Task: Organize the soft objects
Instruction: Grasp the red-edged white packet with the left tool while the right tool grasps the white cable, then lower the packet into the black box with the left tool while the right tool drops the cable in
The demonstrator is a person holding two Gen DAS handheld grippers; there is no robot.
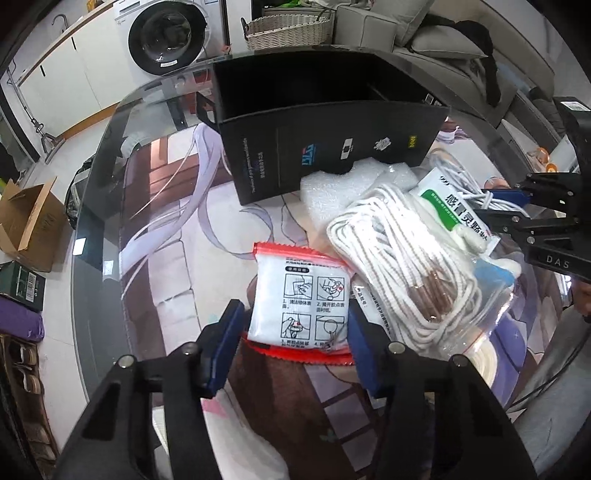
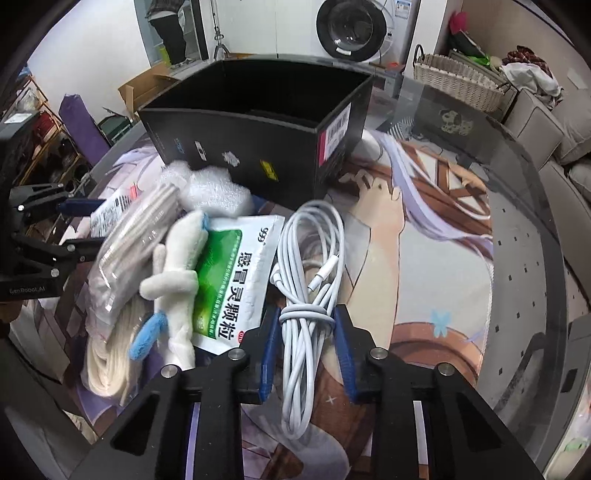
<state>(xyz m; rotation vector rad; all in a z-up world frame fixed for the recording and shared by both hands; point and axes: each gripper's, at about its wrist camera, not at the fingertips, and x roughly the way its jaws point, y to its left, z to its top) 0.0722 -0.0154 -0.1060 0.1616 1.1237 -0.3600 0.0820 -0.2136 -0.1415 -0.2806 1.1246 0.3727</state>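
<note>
My left gripper [image 1: 295, 325] has its blue fingers against both sides of a white packet with red edges [image 1: 299, 295], which lies on the printed mat. My right gripper [image 2: 304, 325] closes its blue fingers around a coiled white cable [image 2: 310, 258]. An open black box [image 1: 325, 122] stands at the back; it also shows in the right wrist view [image 2: 258, 136]. Beside the cable lie a green-and-white medicine sachet [image 2: 229, 280], a white plush toy with blue tips [image 2: 177, 273], a clear bag of white rope [image 1: 399, 266] and white foam wrap [image 2: 210, 188].
The round glass table [image 1: 96, 206] has a printed anime mat [image 2: 424, 240]. A wicker basket [image 2: 458, 79], a washing machine [image 2: 351, 29] and a sofa [image 1: 424, 33] stand beyond it. A cardboard box [image 1: 29, 225] sits on the floor at left.
</note>
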